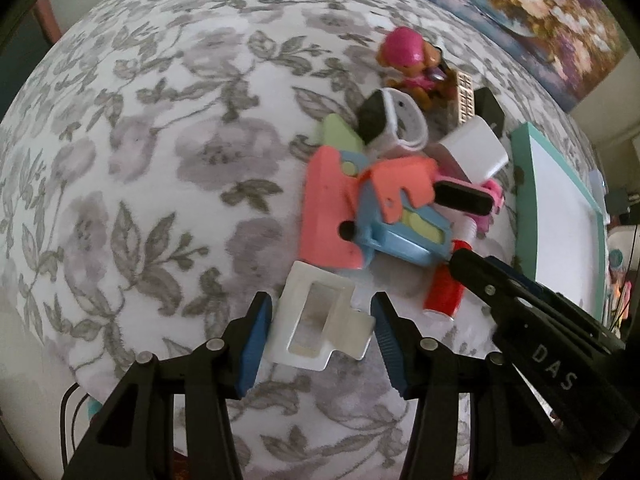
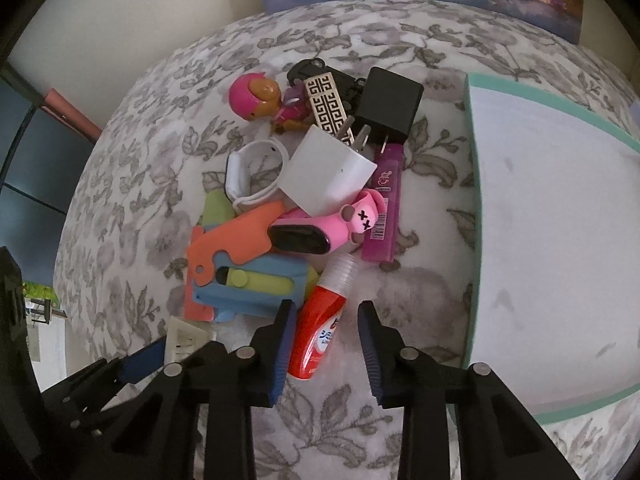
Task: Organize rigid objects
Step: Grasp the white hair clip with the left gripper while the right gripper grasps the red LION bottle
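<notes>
Left gripper (image 1: 322, 336) over a white plastic holder (image 1: 318, 326) on the floral cloth (image 1: 140, 160).

Its blue pads flank the holder. Beyond lies a toy pile; a teal-rimmed white tray (image 1: 524, 184) sits toward the cloth's right edge.

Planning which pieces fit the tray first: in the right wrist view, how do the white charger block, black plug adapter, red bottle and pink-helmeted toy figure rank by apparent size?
1. White charger block
2. Red bottle, though it lies nearest the camera, so its rank is unsure
3. Black plug adapter and pink-helmeted toy figure look about alike
</notes>
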`<state>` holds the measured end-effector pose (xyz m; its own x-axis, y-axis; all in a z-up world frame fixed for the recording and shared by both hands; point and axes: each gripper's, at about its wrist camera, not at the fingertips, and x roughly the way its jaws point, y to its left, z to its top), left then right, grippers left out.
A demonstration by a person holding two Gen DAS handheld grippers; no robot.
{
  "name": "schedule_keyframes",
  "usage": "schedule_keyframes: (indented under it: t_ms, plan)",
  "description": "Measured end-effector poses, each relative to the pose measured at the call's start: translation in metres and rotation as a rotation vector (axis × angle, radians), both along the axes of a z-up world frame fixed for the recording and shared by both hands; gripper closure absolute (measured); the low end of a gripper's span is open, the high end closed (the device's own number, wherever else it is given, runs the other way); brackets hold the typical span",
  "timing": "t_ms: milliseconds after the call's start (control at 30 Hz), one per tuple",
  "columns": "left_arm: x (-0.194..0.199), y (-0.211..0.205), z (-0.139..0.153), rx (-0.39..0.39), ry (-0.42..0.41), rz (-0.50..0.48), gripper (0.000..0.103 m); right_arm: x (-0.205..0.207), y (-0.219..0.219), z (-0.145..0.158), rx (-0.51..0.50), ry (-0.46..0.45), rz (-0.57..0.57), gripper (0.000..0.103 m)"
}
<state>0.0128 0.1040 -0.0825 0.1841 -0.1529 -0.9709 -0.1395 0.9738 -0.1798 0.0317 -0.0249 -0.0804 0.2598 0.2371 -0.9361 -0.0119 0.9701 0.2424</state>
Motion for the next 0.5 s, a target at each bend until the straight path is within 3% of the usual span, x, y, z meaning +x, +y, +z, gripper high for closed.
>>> schedule_keyframes:
  t_ms: [233,500]
  plan:
    - [0.003,0.029,-0.004,-0.007,0.003,0.057,0.05,0.0,0.014,-0.008,-0.04,0.022,0.053,0.073]
    - [0.004,0.043,-0.018,0.021,0.028,0.049,0.05,0.001,0.017,-0.01,-0.045,0.011,0.057,0.073]
